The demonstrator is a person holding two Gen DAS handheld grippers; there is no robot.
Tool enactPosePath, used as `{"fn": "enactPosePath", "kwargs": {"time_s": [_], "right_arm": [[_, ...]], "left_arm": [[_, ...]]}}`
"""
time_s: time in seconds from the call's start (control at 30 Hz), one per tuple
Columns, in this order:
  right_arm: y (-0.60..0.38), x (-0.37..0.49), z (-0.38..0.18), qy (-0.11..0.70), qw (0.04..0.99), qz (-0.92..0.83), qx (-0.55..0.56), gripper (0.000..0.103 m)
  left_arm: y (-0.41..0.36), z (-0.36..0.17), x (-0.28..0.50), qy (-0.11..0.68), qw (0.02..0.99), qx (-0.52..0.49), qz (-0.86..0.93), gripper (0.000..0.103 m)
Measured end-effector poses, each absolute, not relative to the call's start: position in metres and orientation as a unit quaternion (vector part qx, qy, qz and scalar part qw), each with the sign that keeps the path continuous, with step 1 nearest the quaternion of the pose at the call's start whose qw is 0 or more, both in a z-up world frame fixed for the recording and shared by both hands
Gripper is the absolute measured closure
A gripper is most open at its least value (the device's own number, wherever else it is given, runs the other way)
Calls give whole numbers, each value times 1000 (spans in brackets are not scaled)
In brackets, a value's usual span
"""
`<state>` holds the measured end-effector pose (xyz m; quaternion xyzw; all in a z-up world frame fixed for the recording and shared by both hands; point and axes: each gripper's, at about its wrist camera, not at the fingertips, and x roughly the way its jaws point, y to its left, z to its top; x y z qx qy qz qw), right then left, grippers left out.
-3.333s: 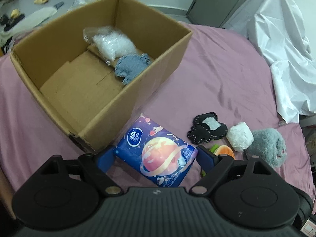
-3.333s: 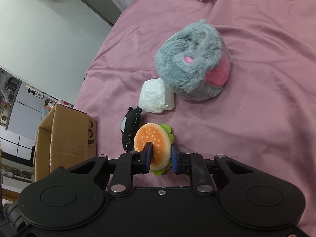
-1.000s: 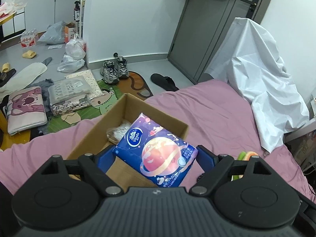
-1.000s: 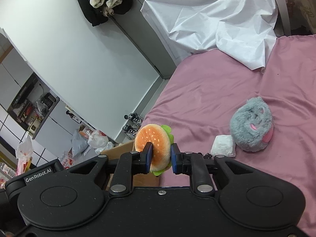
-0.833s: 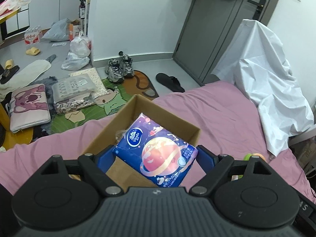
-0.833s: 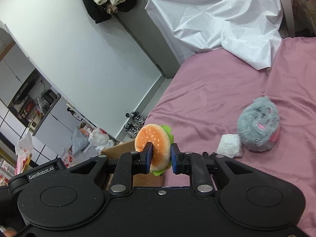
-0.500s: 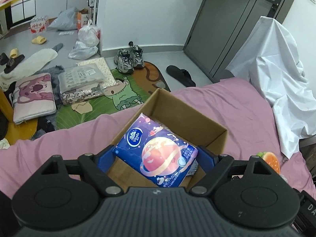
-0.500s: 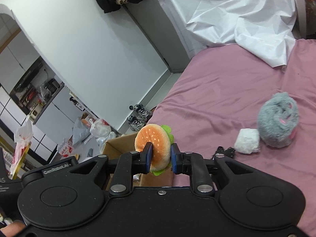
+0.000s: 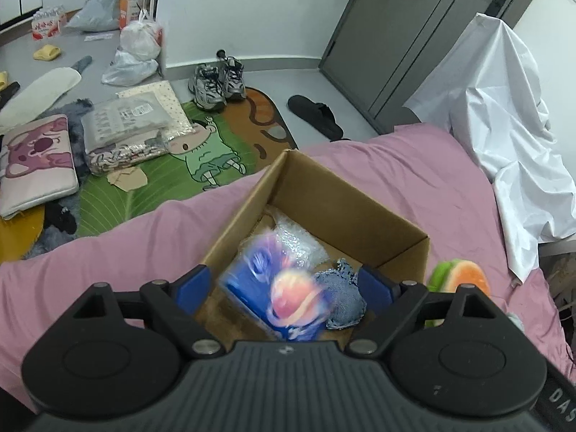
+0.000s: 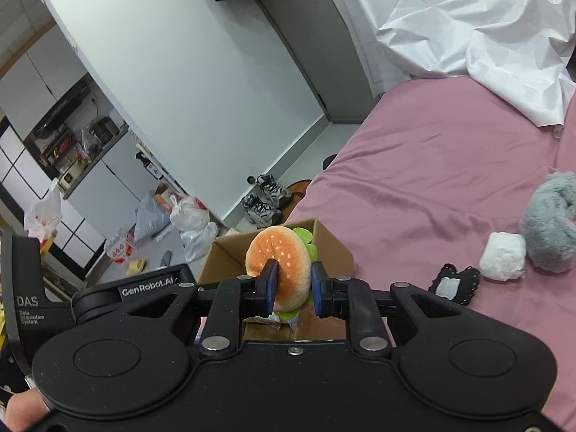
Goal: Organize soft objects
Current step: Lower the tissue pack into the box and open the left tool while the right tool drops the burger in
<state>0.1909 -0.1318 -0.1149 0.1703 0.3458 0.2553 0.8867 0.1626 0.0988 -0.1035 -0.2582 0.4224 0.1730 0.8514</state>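
Tissue pack (image 9: 284, 293), blurred, sits over the open cardboard box (image 9: 345, 212) between the wide-spread fingers of the left gripper (image 9: 288, 288), whose pads appear clear of it; it looks light and crushable, best taken across its flat sides. The box rests on a pink bedsheet (image 9: 126, 237).

In the right wrist view, the right gripper (image 10: 291, 288) pinches a squashy plush burger (image 10: 279, 262) near the box; a cluttered floor lies beyond.

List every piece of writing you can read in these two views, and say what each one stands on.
"GenRobot.AI" on the left gripper body, seen from the right wrist.
"DAS / Data Acquisition System" on the same body, lower left.
"DAS", cut off, at the left-wrist view's bottom right corner.
Tissue pack: print blurred, unreadable.
Floor packages: too small.
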Motion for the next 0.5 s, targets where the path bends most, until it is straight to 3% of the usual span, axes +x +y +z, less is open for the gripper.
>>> {"fn": "enactPosePath", "kwargs": {"time_s": [0.4, 0.5], "right_arm": [[-109, 188, -118, 362, 880, 268, 151, 83], [-104, 187, -119, 370, 875, 277, 146, 75]], "left_arm": [[118, -92, 160, 416, 853, -248, 193, 15], [120, -92, 160, 421, 850, -243, 201, 15]]}}
